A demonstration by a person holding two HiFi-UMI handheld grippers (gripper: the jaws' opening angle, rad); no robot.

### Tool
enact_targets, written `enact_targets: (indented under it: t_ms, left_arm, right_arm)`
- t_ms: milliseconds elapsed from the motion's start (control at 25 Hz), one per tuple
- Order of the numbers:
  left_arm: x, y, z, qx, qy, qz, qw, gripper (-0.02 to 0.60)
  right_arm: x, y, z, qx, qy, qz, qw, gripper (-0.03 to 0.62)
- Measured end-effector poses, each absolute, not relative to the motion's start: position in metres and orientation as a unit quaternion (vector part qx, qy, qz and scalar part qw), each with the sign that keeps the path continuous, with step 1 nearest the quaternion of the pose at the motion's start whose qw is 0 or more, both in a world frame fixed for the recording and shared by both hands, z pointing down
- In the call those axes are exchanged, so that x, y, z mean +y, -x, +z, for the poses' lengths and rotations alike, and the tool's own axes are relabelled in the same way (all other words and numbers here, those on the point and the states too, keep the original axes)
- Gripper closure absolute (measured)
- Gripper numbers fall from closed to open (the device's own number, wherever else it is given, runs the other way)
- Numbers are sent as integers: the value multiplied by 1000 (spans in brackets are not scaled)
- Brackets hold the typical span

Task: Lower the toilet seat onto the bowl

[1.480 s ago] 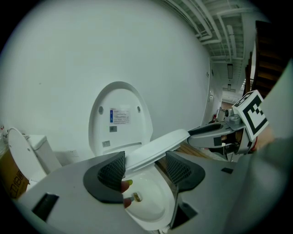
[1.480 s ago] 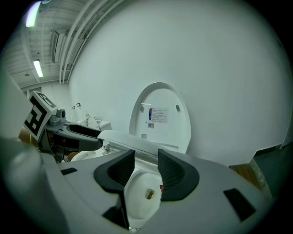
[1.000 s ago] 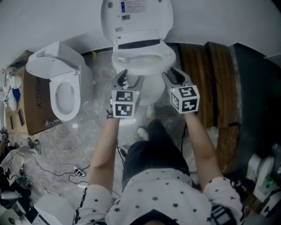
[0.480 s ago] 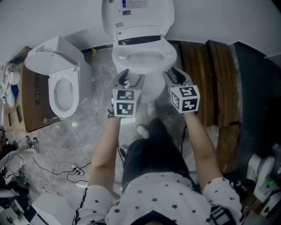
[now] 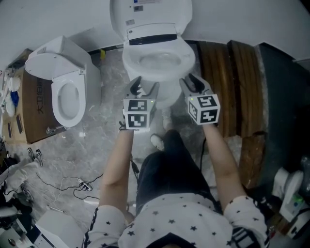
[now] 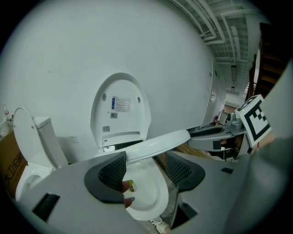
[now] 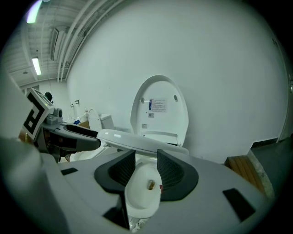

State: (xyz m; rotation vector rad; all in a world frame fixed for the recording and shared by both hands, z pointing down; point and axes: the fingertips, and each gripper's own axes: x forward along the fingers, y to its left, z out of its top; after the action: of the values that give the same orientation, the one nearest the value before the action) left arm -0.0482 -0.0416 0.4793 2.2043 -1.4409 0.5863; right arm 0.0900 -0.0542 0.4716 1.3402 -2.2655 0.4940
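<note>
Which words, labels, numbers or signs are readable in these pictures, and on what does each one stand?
Nothing can be read with certainty.
Sticker on the raised lid: print too small.
Cardboard box: dark print, blurred.
Left tool and right tool: square markers only, no words.

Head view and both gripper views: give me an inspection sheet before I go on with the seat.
Surface: marbled floor, littered at left.
Job's things: toilet seat part-lowered, off the bowl; lid upright.
Clutter: second toilet, cardboard box, left.
Grippers: left gripper and right gripper open, flanking the bowl's front.
Cables: loose wires on the floor, lower left.
Surroundings: white wall, wooden planks at right.
</note>
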Motion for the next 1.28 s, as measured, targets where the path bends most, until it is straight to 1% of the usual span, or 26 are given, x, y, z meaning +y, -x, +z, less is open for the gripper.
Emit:
enact_targets:
  t_ms: [360, 1280]
  left_arm:
    - [-34, 48, 488, -522, -794, 211, 228, 308]
    - [-10, 44, 519, -525, -796, 209, 217, 308]
  right_arm:
    - [-47, -90, 481, -826, -478, 179, 239, 436]
    - [-23, -93, 511, -839, -465, 165, 229, 436]
